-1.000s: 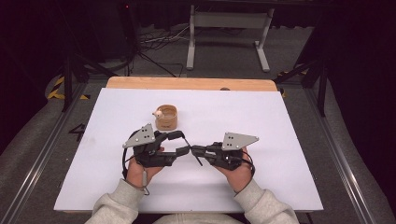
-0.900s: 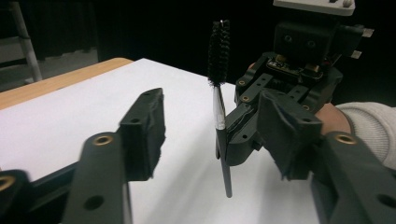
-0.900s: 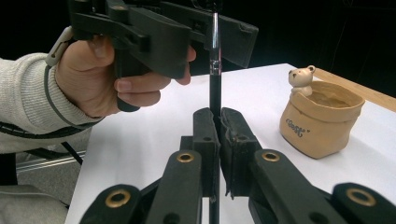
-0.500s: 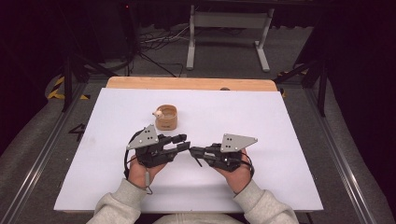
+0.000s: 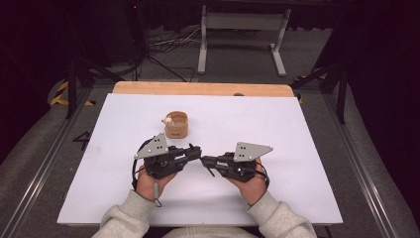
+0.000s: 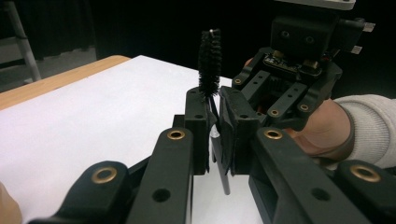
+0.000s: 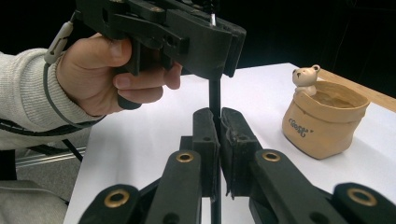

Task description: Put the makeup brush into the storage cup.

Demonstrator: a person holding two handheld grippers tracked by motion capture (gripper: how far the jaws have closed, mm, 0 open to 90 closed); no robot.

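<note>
While white table (image 5: pixel 297 148) is carrying everything, tan pot (image 5: pixel 176 125) is sitting beyond grippers, bear figure (image 7: pixel 306 79) perching on rim, inside too dim to tell. Left gripper (image 5: pixel 196 152), jaws just closing, and right gripper (image 5: pixel 205 160) are both clamping thin black brush (image 6: pixel 209 60), held above table between them.

A small tan pot shaped like a paper sack (image 5: pixel 176 125) (a tiny bear figure (image 7: pixel 305 79) perches on its rim) stands upright on the white tabletop (image 5: pixel 297 129), whose far edge shows bare wood.
</note>
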